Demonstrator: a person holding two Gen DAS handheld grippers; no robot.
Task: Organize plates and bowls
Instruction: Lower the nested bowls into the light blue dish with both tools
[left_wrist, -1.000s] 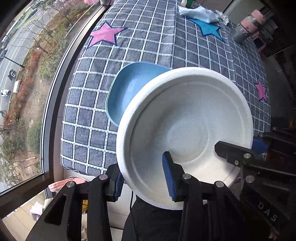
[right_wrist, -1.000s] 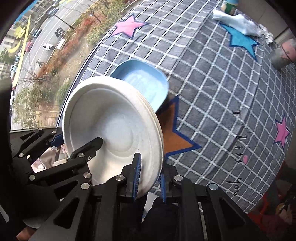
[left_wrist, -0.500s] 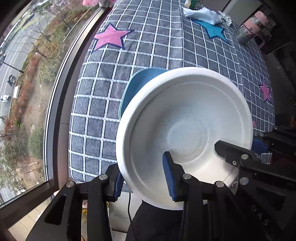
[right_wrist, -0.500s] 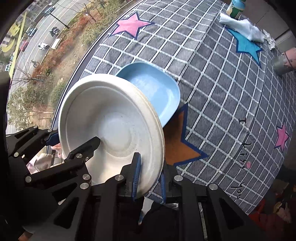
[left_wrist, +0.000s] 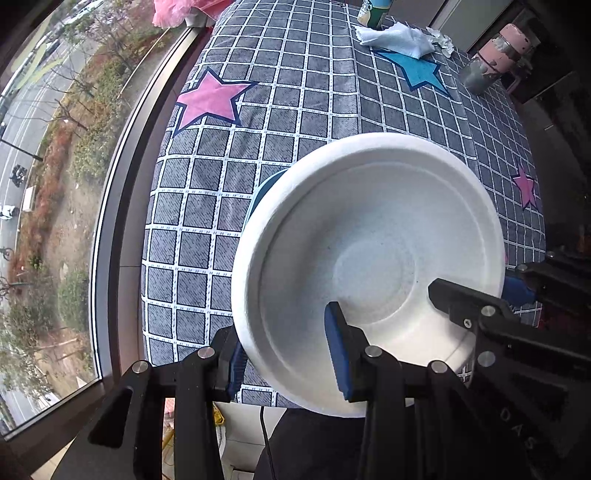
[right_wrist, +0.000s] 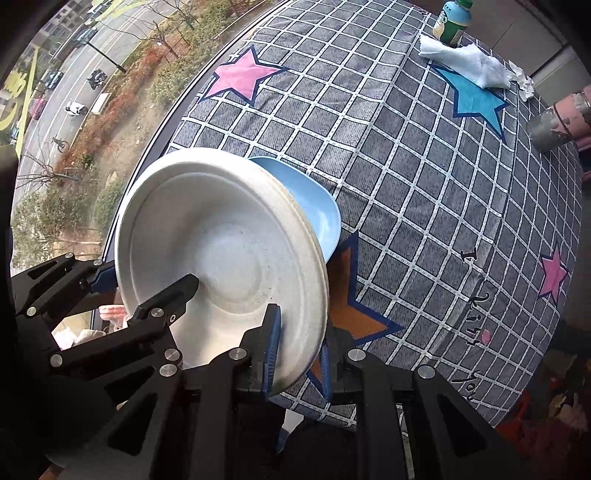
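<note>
In the left wrist view, the left gripper (left_wrist: 288, 354) is clamped on the near rim of one white plate (left_wrist: 369, 258), held above the table (left_wrist: 314, 92) and hiding all but a sliver of one blue bowl (left_wrist: 258, 195). In the right wrist view, the right gripper (right_wrist: 297, 350) pinches the same plate (right_wrist: 221, 251) at its opposite edge, the bowl (right_wrist: 314, 210) lying just behind on the cloth.

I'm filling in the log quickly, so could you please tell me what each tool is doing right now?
Left tool: closed on the white plate rim.
Right tool: closed on the same plate's opposite rim.
</note>
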